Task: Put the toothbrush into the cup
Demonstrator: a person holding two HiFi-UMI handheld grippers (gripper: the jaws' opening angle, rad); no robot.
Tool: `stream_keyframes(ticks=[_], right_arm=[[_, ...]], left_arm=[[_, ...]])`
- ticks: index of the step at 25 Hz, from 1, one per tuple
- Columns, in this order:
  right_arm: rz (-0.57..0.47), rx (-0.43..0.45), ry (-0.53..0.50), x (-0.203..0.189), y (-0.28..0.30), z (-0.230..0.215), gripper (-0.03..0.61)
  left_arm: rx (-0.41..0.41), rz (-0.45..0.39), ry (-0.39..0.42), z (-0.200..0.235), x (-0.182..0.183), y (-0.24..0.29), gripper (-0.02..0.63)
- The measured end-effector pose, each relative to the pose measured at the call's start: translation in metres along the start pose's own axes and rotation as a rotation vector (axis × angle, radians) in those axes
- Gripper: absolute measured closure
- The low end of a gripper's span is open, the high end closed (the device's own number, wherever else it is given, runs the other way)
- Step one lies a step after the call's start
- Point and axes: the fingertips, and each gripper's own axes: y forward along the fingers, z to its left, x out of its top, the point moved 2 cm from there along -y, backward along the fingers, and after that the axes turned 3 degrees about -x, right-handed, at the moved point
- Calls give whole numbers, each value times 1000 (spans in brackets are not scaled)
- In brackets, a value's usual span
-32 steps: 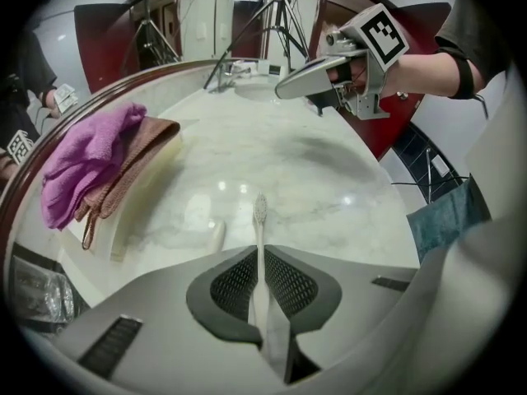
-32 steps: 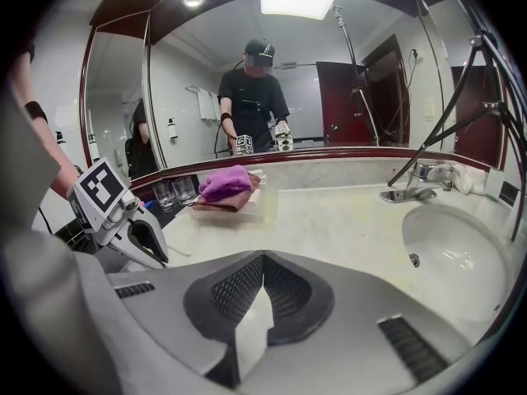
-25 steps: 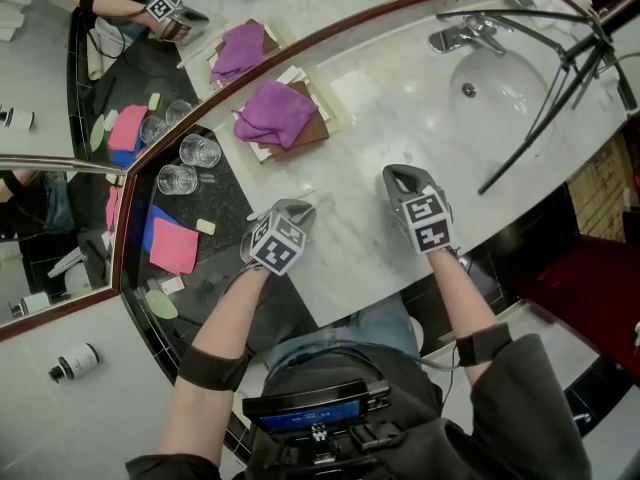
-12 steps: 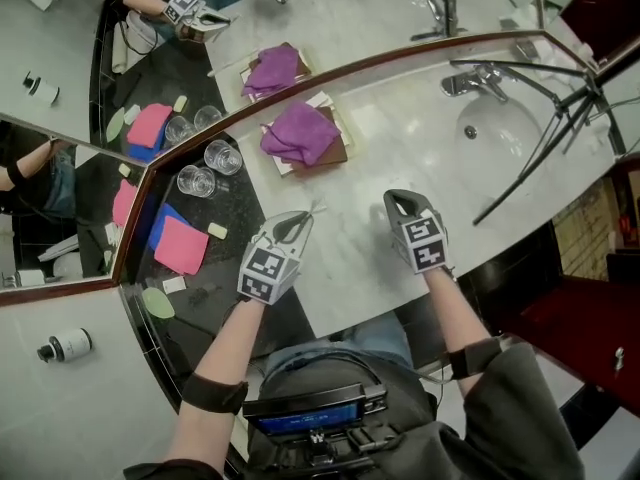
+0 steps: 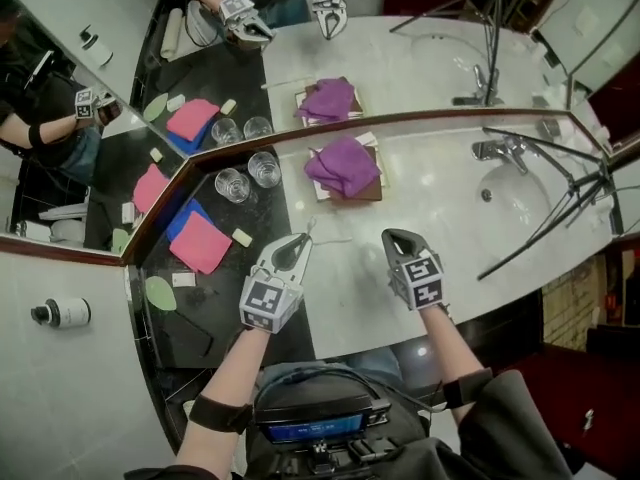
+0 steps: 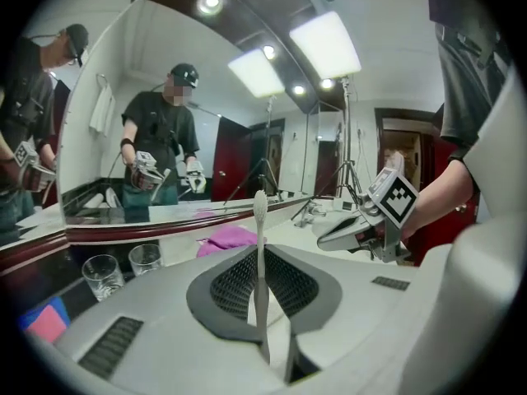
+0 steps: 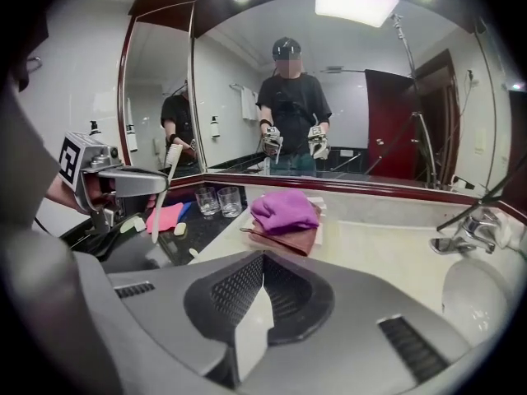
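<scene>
A person's left gripper [image 5: 292,251] pinches a slim white plastic toothbrush [image 6: 260,241] by its handle. The jaws are clamped on it, and the bristled head pokes out past the dark ribbed pads. It hangs above the line where the black stone counter [image 5: 190,318] meets the white marble counter [image 5: 430,213]. Just to its right, the right gripper [image 5: 400,246] has its jaws pressed together on nothing.

At the far left, one clear round glass cup [image 5: 232,184] and a second glass cup [image 5: 264,168] stand side by side on the black stone by the mirror. They are well apart from the toothbrush, and only the dark counter shows through their walls.

A square brown tray [image 5: 372,190] at far centre holds a crumpled purple cloth [image 5: 343,160]. At left, a flat pink cloth [image 5: 203,242] lies on a blue cloth [image 5: 182,219]. At far right, a round white basin [image 5: 515,196] is set into the marble behind a chrome tap [image 5: 497,150].
</scene>
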Motion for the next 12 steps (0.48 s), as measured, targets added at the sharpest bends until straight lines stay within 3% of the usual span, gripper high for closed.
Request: stream_keyframes(ticks=[12], right_arm=[[-10,401,-207,72,74,181,563]], left_arm=[[326,-75,-64,151,-15,-56,597]])
